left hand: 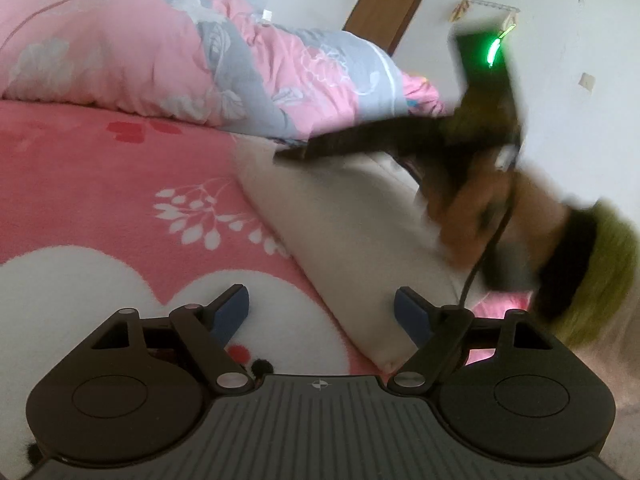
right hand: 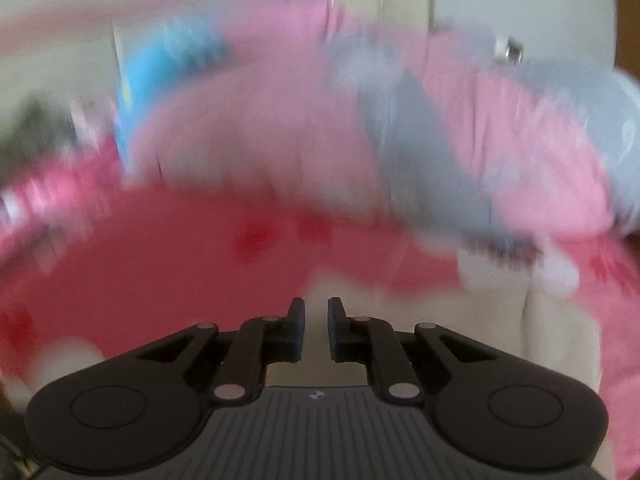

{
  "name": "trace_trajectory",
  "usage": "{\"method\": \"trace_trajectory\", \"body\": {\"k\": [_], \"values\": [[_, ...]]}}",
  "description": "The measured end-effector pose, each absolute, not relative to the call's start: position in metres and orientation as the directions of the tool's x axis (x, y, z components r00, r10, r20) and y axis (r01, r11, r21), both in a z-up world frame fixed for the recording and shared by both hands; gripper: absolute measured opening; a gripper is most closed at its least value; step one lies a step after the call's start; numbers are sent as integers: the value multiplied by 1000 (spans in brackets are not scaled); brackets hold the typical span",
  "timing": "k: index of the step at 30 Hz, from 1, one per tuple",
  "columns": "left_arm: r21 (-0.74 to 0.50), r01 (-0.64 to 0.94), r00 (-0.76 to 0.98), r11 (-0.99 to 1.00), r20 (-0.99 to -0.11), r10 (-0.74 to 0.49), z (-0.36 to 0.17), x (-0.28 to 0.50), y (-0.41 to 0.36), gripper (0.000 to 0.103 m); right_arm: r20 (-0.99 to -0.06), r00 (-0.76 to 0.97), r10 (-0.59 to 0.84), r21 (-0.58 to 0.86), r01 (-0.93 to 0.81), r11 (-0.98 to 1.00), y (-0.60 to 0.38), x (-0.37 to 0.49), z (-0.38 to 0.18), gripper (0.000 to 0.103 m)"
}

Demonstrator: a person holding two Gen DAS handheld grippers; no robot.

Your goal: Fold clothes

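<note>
Left gripper [left hand: 321, 312] fingers spread, empty | right gripper [right hand: 316, 330] fingers narrowly parted, empty | one cream garment [left hand: 344, 216] | one quilt [left hand: 160, 60]

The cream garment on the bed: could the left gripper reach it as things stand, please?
Probably yes: the left gripper is open, and the cream garment lies just ahead of its right finger with nothing between; the right gripper is farther off.

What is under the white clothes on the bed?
The cream garment lies on a pink blanket with white leaf prints. Whatever lies beneath its middle is covered.
</note>
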State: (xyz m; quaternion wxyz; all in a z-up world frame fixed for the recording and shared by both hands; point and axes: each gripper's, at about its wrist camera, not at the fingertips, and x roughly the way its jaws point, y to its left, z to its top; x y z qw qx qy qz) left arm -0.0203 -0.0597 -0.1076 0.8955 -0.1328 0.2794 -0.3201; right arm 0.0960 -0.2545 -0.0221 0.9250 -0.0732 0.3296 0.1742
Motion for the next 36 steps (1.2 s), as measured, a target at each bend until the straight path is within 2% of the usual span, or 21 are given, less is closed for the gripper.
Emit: {"method": "trace_trajectory", "body": {"k": [3,8,10,12,14,18,21,27,30,32,34,36], "values": [[-407,489,636,771,-439,-635,-104,-20,-62,82,-615,733,292,26,-351,936,-259,100,-25,11],[-378,492,642,784,-451,-620,-104,-23,-63,82,-517,789,331,56,-354,933,-264,70,21,12],[-365,499,638,786,-458,-618,-103,-22,-63,83,-538,785,308,23,-352,936,-266,63,13,12],[-349,503,634,791,-473,-612,-100,-22,-65,83,-627,741,240,-20,-323,946,-267,69,-22,11],[-329,507,631,797,-488,-603,-97,-23,-67,83,-591,765,258,0,-319,948,-276,65,-37,11],[-287,507,641,813,-505,-578,-94,-29,-70,83,-533,778,332,128,-314,941,-287,50,-7,12],[-278,503,635,818,-524,-568,-94,-29,-71,83,-474,792,386,137,-366,920,-287,16,9,12],[-243,504,629,829,-554,-545,-87,-30,-74,83,-438,797,415,133,-399,907,-291,-9,-2,11],[-197,546,637,814,-533,-556,-77,-34,-67,83,-421,799,429,131,-414,901,-292,-21,-9,13],[-211,548,643,810,-513,-568,-70,-32,-60,84,-409,800,438,129,-425,896,-294,-30,-13,13],[-236,543,649,806,-492,-581,-63,-28,-52,85,-424,773,471,110,-473,874,-297,-41,-27,13],[-283,530,644,800,-479,-596,-58,-21,-45,85,-477,745,466,119,-470,875,-301,-40,-54,15]]}}
